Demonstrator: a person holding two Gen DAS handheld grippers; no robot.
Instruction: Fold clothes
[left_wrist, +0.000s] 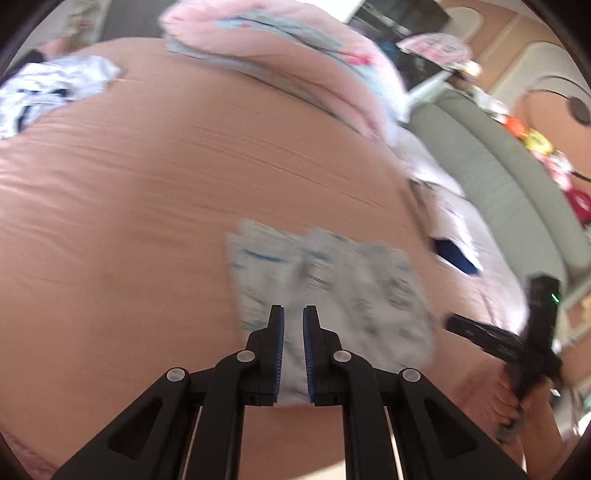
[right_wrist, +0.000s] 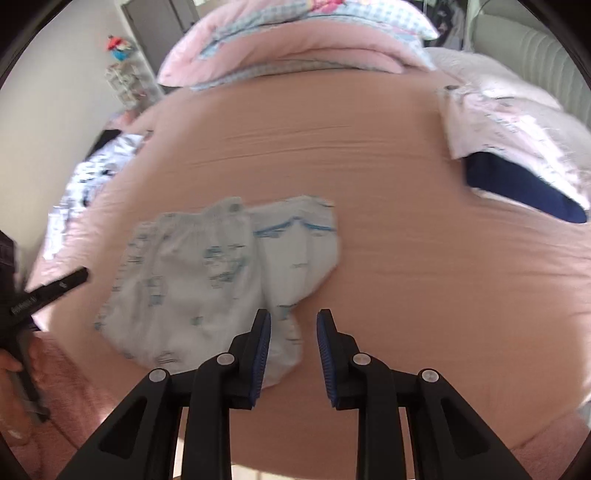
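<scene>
A: Where is the garment?

B: The pale printed shorts (right_wrist: 221, 280) lie folded on the pink bedsheet (right_wrist: 406, 258), near its front edge.

A: Left gripper (left_wrist: 293, 314)?

B: Above the shorts, jaws with a narrow gap between them. The cloth shows through the gap, but nothing is gripped.

A: Right gripper (right_wrist: 293, 317)?

B: Jaws partly apart, empty, over the right edge of the shorts.

A: Anything else?

B: Folded bedding (right_wrist: 295, 40) at the back, a pile of clothes (right_wrist: 92, 173) at the left
</scene>
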